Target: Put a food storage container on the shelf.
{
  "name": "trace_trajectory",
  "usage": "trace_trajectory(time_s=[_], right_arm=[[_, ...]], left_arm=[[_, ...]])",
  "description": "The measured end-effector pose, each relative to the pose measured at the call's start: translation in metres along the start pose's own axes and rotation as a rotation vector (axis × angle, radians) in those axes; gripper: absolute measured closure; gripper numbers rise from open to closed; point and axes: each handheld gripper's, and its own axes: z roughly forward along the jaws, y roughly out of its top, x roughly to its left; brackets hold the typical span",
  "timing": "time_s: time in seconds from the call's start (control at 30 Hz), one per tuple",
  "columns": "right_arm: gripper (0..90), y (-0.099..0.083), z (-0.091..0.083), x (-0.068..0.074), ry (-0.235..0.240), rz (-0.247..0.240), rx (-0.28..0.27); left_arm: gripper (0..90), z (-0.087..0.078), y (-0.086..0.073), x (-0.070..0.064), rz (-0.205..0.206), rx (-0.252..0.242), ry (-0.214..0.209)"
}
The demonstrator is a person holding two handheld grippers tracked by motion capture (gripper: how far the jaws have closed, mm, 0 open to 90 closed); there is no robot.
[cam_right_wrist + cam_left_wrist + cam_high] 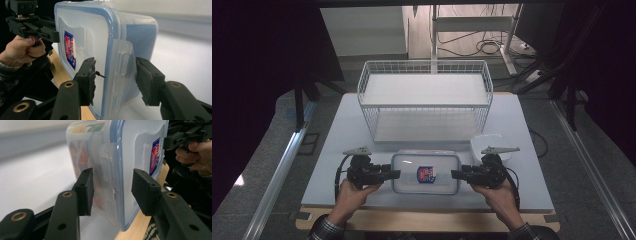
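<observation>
Box [426, 173] (lid on) lies on the worktop [337, 145] between the claws: left claw [112, 188] and right claw [115, 76] each straddle an end latch, open.

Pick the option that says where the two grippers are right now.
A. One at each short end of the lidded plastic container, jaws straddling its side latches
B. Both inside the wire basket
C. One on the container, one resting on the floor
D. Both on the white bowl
A: in the high view the left gripper and right gripper sit at opposite ends of the plastic container, and each gripper view shows open jaws either side of a latch.
</observation>
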Motion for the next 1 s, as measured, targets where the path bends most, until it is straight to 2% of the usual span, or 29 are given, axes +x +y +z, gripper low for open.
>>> trace_trajectory(time_s=[0.1, 0.23, 0.33, 0.37, 0.4, 0.43, 0.53, 0.57, 0.6, 0.7, 0.73, 0.83, 0.9, 1.0], right_arm=[[51.9, 0.009, -0.002, 0.002, 0.0, -0.015, -0.012], [51.7, 0.023, -0.004, 0.004, -0.003, -0.036, -0.026], [51.6, 0.036, -0.008, 0.007, -0.008, -0.057, -0.041], [51.6, 0.036, -0.008, 0.007, -0.008, -0.057, -0.041], [51.5, 0.044, -0.01, 0.009, -0.009, -0.063, -0.048], [51.5, 0.049, -0.012, 0.01, -0.009, -0.069, -0.052], [51.5, 0.063, -0.014, 0.012, -0.005, -0.082, -0.067], [51.5, 0.063, -0.014, 0.012, -0.005, -0.082, -0.067], [51.5, 0.072, -0.016, 0.014, -0.004, -0.088, -0.075], [51.5, 0.086, -0.02, 0.016, -0.006, -0.105, -0.089], [51.4, 0.091, -0.021, 0.017, -0.008, -0.111, -0.091], [51.4, 0.1, -0.023, 0.019, -0.014, -0.125, -0.099], [51.2, 0.115, -0.028, 0.023, -0.024, -0.143, -0.116], [51.0, 0.127, -0.032, 0.026, -0.029, -0.154, -0.129]], left_arm=[[53.4, -0.002, 0.005, -0.001, 0.008, -0.009, 0.007], [53.3, -0.008, 0.017, -0.004, 0.019, -0.03, 0.018], [53.2, -0.014, 0.032, -0.006, 0.038, -0.046, 0.028], [53.2, -0.014, 0.032, -0.006, 0.038, -0.046, 0.028], [53.2, -0.017, 0.041, -0.008, 0.045, -0.055, 0.033], [53.2, -0.017, 0.041, -0.008, 0.045, -0.055, 0.033], [53.2, -0.026, 0.059, -0.011, 0.067, -0.075, 0.046], [53.1, -0.026, 0.059, -0.011, 0.067, -0.075, 0.046], [53.1, -0.029, 0.068, -0.013, 0.073, -0.089, 0.052], [53.0, -0.033, 0.077, -0.013, 0.077, -0.101, 0.055], [52.9, -0.036, 0.086, -0.014, 0.081, -0.11, 0.059], [52.9, -0.039, 0.094, -0.014, 0.087, -0.122, 0.059], [52.9, -0.043, 0.107, -0.016, 0.099, -0.137, 0.062], [52.9, -0.047, 0.12, -0.018, 0.11, -0.152, 0.067]])
